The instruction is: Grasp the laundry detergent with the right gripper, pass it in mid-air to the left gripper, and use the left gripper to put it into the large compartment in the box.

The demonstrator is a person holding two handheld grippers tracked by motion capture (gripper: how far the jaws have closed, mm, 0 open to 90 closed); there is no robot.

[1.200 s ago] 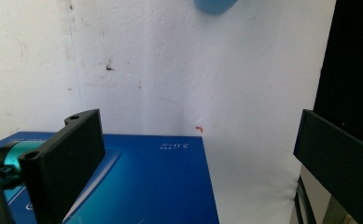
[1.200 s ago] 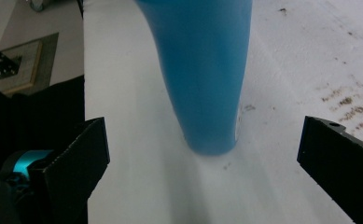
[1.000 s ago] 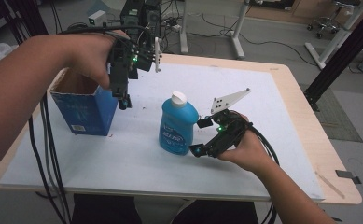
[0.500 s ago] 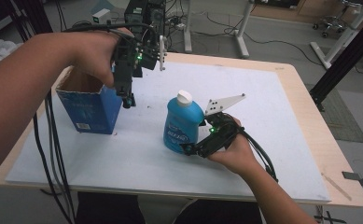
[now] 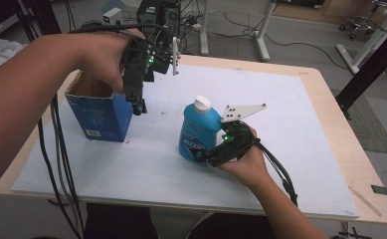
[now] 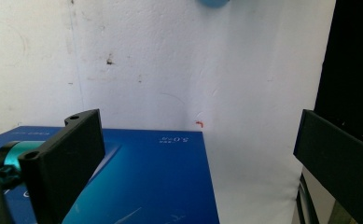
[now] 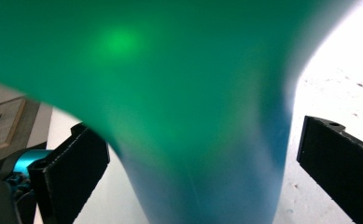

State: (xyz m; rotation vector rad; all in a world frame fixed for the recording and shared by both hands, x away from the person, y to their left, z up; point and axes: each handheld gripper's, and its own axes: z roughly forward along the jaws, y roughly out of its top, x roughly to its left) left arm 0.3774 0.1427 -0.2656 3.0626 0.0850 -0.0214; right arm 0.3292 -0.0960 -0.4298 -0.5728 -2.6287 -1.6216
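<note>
- white sheeting (image 5: pixel 290 149) covers the bench, cables and desk legs on the floor beyond its far edge.
- toward the near edge, my right claw (image 5: pixel 201 155) sits spread around the blue bottle (image 5: pixel 197 132), which stands upright mid-bench; the jaws look just clear of its sides.
- farther off, near the left edge, my left claw (image 5: pixel 139 102) hangs spread and empty beside the open blue box (image 5: pixel 101 112).

The open-topped blue cardboard box (image 5: pixel 101 113) carries a small white label with dark print low on its front, too small to read. In the left gripper view its blue face (image 6: pixel 137 182) shows tiny white characters, seemingly "5.0". White lettering on the blue plastic bottle with the white cap (image 5: pixel 197 133) is illegible.
</note>
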